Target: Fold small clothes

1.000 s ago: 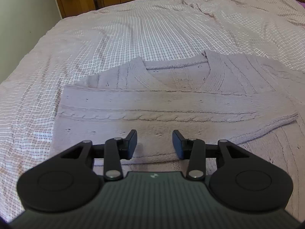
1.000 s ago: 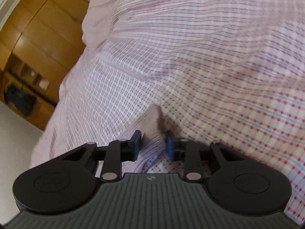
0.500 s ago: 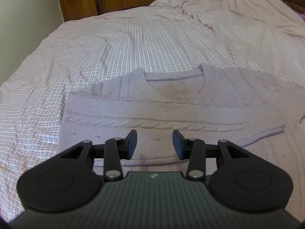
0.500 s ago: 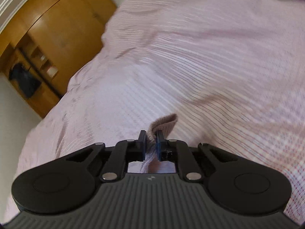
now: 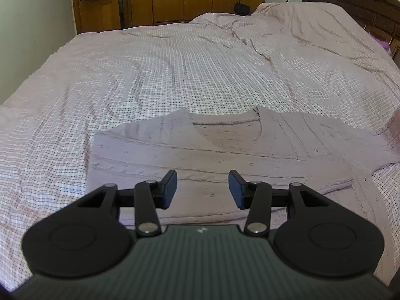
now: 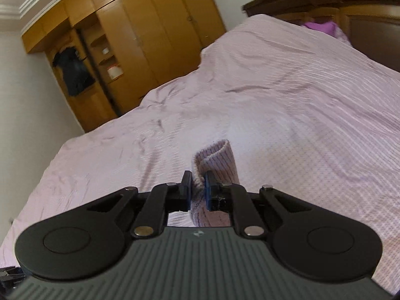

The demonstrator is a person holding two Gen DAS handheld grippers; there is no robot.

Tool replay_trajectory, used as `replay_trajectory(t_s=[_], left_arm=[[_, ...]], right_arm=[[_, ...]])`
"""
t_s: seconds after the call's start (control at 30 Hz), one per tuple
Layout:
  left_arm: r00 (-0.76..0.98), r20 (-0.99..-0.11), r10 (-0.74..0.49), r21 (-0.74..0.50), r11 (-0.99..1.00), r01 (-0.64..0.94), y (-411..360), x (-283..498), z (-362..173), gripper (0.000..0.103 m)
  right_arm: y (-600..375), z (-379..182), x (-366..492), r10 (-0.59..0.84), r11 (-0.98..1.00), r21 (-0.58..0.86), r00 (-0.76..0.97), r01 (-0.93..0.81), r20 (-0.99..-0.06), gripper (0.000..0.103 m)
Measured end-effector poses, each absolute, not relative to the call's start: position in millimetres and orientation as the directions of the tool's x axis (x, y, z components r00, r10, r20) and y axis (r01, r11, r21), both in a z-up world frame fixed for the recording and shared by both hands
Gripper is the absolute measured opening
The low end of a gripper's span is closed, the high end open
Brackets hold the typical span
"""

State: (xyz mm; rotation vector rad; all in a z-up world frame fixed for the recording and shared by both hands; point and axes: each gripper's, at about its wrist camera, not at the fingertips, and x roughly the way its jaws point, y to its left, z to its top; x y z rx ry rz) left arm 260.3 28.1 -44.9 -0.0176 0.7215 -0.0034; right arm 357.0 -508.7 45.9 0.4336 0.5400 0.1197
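A pale lilac knit sweater (image 5: 225, 147) lies flat on the bed, V-neck facing away, with one sleeve folded across its front. My left gripper (image 5: 203, 188) is open and empty, hovering just above the sweater's lower part. My right gripper (image 6: 198, 193) is shut on the ribbed cuff of the sweater's sleeve (image 6: 216, 161) and holds it lifted above the bed; the cuff sticks up past the fingertips. The rest of the sleeve is hidden below the gripper.
The bed is covered by a pink checked sheet (image 5: 175, 75), rumpled toward the far right. Wooden wardrobes (image 6: 150, 40) stand beyond the bed. A dark wooden headboard (image 5: 355, 2) runs along the right, with a purple item (image 6: 322, 26) beside it.
My right gripper closed on the sleeve cuff and lifted it off the bed, tilting upward. My left gripper stayed open and drew back and up a little from the sweater.
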Motion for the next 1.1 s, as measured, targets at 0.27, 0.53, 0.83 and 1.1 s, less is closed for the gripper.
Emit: replay_trajectory(t_s=[0.27, 0.53, 0.83, 1.1], left_arm=[[0.747, -0.661, -0.064, -0.155, 0.986, -0.053, 84.9, 271.2, -63.1, 0.048], [0.74, -0.667, -0.084, -0.185, 0.981, -0.056, 107.0, 273.7, -60.8, 0.048], [0.765, -0.64, -0.069, -0.186, 0.98, -0.068, 118.9, 265.5, -62.1, 0.055], [0.772, -0.633, -0.06, -0.174, 0.983, -0.067, 129.3, 258.1, -70.7, 0.055]], right_arm=[[-396.8, 86.6, 362.0, 0.297, 0.904, 0.418, 0.837, -0.091, -0.459, 0.011], [-289.2, 120.6, 362.4, 0.396, 0.889, 0.407, 0.799, -0.21, -0.453, 0.01], [-211.6, 143.5, 365.5, 0.453, 0.875, 0.395, 0.76, -0.279, -0.465, 0.01], [-165.0, 174.4, 358.6, 0.457, 0.883, 0.335, 0.76, -0.328, -0.463, 0.01]])
